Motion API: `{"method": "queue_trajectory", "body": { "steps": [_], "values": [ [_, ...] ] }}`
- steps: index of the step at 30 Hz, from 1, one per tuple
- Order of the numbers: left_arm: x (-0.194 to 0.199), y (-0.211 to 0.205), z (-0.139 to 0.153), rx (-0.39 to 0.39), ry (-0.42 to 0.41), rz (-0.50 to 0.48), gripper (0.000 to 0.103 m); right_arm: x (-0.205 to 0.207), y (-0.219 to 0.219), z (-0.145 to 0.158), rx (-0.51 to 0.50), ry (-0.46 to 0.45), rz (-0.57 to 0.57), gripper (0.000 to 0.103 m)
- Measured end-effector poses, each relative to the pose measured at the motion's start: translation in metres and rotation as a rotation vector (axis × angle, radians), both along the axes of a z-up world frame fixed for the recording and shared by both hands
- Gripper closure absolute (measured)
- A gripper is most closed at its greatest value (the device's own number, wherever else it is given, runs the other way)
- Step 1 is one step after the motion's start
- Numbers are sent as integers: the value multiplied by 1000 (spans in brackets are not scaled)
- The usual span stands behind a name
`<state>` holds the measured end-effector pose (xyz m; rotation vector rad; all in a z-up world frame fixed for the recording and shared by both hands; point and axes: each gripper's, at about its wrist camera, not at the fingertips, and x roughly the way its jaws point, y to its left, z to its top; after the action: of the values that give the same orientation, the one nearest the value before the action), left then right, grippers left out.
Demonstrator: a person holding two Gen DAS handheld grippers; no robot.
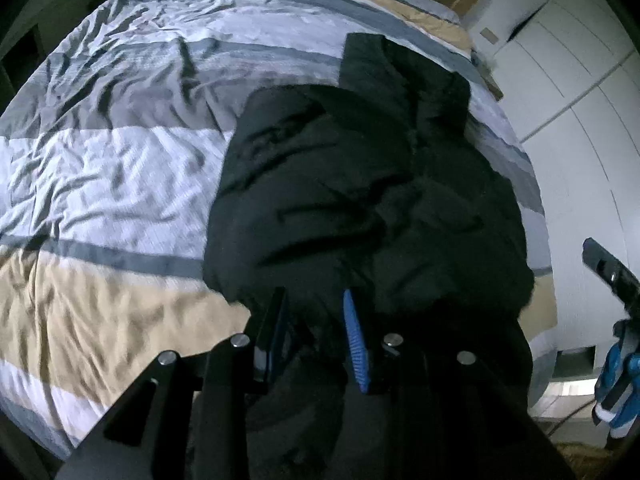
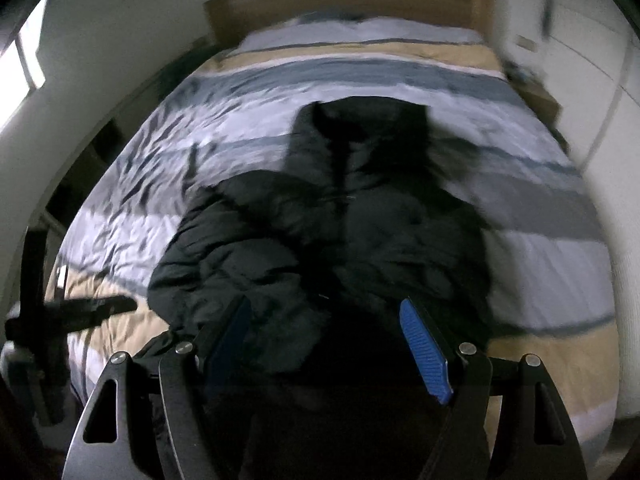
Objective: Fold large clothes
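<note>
A black puffy hooded jacket (image 1: 360,184) lies on the striped bed, hood toward the headboard; it also shows in the right wrist view (image 2: 320,232). My left gripper (image 1: 316,320) has its blue-padded jaws narrowed on a fold of the jacket's near hem. My right gripper (image 2: 326,332) is open wide, its jaws over the jacket's near hem with dark fabric between them but not pinched. The right gripper also shows at the right edge of the left wrist view (image 1: 612,280), and the left gripper at the left edge of the right wrist view (image 2: 92,308).
The bed cover (image 1: 120,168) is striped white, grey and tan and is wrinkled. A wooden headboard (image 2: 348,4) stands at the far end. White wardrobe doors (image 1: 580,100) run along the right side of the bed. A window (image 2: 24,68) is at the left.
</note>
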<state>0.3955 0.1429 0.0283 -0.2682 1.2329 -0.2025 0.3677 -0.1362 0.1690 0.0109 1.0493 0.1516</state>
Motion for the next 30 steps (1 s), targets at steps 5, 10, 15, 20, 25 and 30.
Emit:
{"method": "queue_trajectory", "body": {
  "steps": [5,10,15,20,25,30],
  "values": [
    [39,-2,-12,5,-25,-16,76,30,44,-24,-27,8,92,27],
    [80,-18,-27,29,-49,-52,75,61,58,-58,-51,30,114,27],
    [105,-38,-54,72,-33,-107,75,71,52,-102,-36,117,85,27],
    [97,-41,-74,66,9,-134,75,46,57,-132,39,221,115,26],
    [71,-37,-83,60,27,-148,75,21,64,-135,70,254,150,26],
    [54,-37,-93,86,22,-135,74,9,62,-141,39,272,181,26]
  ]
}}
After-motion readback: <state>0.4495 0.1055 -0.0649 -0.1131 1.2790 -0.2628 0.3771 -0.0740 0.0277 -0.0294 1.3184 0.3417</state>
